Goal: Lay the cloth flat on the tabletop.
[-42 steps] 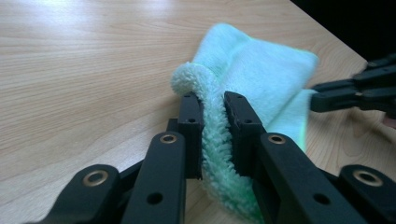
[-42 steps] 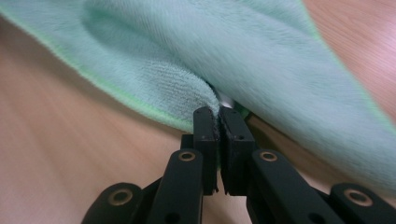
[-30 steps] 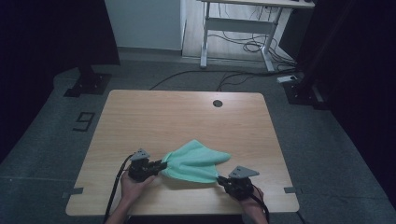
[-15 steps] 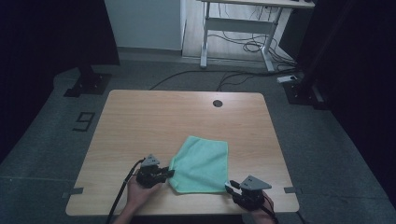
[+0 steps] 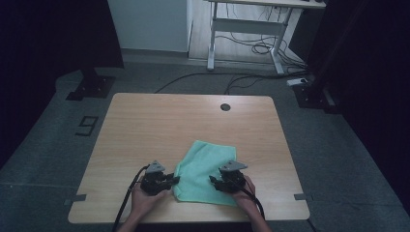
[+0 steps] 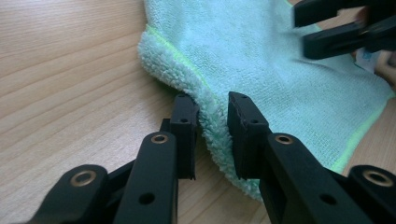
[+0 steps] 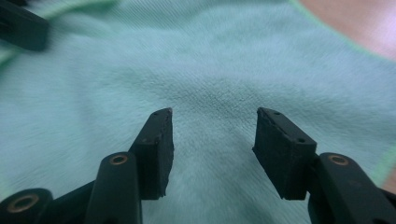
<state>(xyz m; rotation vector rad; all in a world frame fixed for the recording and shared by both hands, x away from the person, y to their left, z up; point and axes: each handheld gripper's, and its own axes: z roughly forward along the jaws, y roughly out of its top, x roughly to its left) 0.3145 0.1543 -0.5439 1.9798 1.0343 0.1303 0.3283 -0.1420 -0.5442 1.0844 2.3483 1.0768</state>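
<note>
A mint-green cloth (image 5: 205,166) lies flat on the wooden table (image 5: 159,125), toward its near edge. My left gripper (image 5: 175,180) sits at the cloth's left side. In the left gripper view its jaws (image 6: 212,100) pinch the fluffy folded edge of the cloth (image 6: 280,70), which fills the gap between the pads. My right gripper (image 5: 212,181) rests over the cloth's near right part. Its jaws (image 7: 212,116) have just been opening and stand apart above the cloth (image 7: 210,60), with nothing between them.
A round dark hole (image 5: 225,107) sits near the table's far edge. Beyond the table are a white desk frame (image 5: 241,29), cables on the floor and a taped "9" mark (image 5: 87,125). Bare wood stretches left of and beyond the cloth.
The cloth, bunched and stretched between both grippers a second ago, now lies flat. The right gripper let go of it, opened, and moved left over it. The left gripper shifted slightly right.
</note>
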